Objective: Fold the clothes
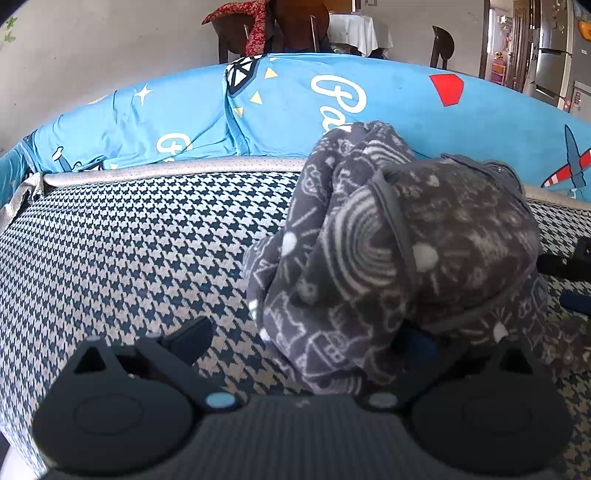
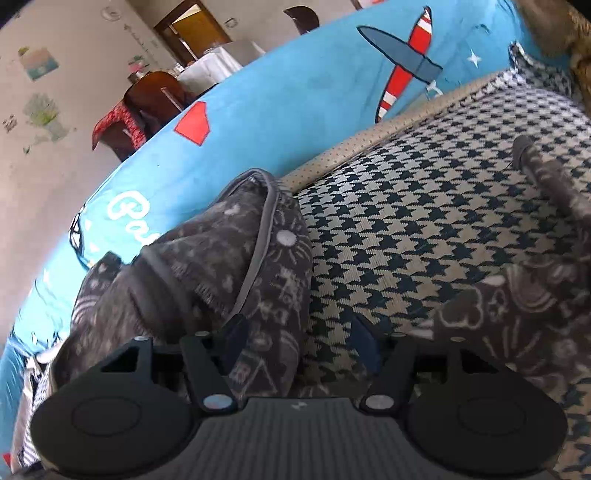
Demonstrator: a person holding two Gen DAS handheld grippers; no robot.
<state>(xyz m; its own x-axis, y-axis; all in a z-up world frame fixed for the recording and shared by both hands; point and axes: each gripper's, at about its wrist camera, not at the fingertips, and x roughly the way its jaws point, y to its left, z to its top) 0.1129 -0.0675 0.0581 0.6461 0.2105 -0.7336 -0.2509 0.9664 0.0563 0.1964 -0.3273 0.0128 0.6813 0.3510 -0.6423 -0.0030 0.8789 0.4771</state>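
Note:
A dark grey fleece garment with white doodle print (image 1: 388,258) lies bunched in a heap on the houndstooth surface (image 1: 129,251). My left gripper (image 1: 304,338) is open wide. Its left finger rests over bare fabric, and its right finger is mostly buried under the garment's lower fold. In the right wrist view the garment splits into a heap at the left (image 2: 221,277) and a spread part with a sleeve at the right (image 2: 517,314). My right gripper (image 2: 299,339) is open, with its left fingertip (image 2: 236,334) against the heap's hem and houndstooth cloth between the fingers.
A long blue cartoon-print cushion (image 1: 332,92) runs along the back edge, behind a beige piped border (image 1: 166,173). Beyond it are dark wooden chairs (image 1: 295,26), a white-clothed table (image 1: 354,29) and a steel fridge (image 1: 554,55). Dark gripper parts show at the left view's right edge (image 1: 569,266).

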